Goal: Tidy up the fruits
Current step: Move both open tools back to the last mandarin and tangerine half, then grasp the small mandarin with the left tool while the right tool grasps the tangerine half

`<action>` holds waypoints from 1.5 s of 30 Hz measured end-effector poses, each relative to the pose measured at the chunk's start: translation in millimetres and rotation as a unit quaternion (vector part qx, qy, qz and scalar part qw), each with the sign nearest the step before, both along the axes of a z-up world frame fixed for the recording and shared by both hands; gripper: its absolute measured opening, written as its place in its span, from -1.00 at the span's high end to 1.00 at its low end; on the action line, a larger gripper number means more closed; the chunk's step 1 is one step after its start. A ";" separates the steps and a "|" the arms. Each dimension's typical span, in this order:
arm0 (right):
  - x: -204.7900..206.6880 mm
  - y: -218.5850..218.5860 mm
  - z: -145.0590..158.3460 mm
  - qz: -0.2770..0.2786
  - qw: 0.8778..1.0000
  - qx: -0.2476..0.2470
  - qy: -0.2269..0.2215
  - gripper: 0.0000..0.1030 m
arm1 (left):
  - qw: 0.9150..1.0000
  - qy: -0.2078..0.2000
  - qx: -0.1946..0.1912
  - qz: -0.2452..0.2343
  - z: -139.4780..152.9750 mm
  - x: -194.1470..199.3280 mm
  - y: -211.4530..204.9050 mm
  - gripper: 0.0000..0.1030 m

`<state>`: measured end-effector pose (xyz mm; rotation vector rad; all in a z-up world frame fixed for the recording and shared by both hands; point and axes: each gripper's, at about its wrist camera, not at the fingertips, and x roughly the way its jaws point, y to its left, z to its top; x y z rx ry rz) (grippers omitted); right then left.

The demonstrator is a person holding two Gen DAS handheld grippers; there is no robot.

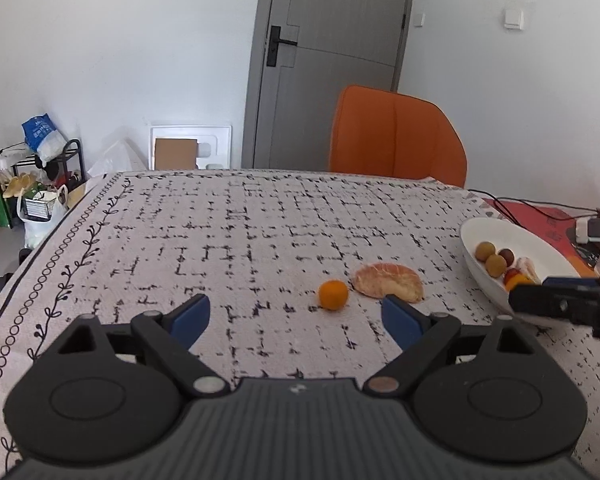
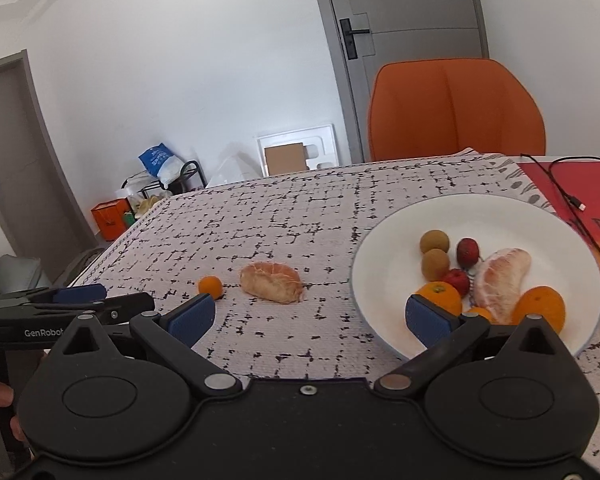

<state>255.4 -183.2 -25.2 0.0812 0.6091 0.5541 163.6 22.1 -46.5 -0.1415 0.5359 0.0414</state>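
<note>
A small orange (image 1: 333, 295) (image 2: 210, 286) and a peeled pomelo segment (image 1: 388, 283) (image 2: 271, 282) lie side by side on the patterned tablecloth. To their right a white plate (image 1: 480, 264) (image 2: 384, 320) holds two brown round fruits (image 2: 434, 252), red fruits, oranges (image 2: 540, 308) and another pomelo piece (image 2: 500, 280). My left gripper (image 1: 296, 316) is open, nothing between its fingers, the small orange just beyond them. My right gripper (image 2: 312, 318) is open and empty too, its right finger over the plate's near rim. Each gripper shows from the side in the other's view.
An orange chair (image 1: 396, 136) stands behind the table's far edge before a grey door (image 1: 332, 60). A red mat (image 2: 580, 192) with a black cable lies right of the plate. Bags and a black rack (image 1: 40, 176) sit on the floor at far left.
</note>
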 end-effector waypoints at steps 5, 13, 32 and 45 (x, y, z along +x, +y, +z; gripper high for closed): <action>1.8 8.8 1.5 0.011 1.000 -0.008 -0.007 -0.84 | 1.000 -0.002 -0.012 -0.010 -0.1 7.7 1.9 -0.49; 13.2 13.8 0.9 0.023 1.000 -0.006 -0.006 -0.46 | 1.000 0.009 -0.019 -0.023 -7.0 25.1 -3.2 -0.15; 38.1 22.8 -6.9 0.035 0.999 -0.007 0.008 -0.18 | 0.998 0.040 -0.020 -0.049 -26.5 66.1 -14.2 0.23; 46.4 39.1 -5.0 0.061 0.998 -0.027 -0.001 -0.18 | 0.998 0.046 -0.024 -0.044 -23.0 68.9 -5.5 0.57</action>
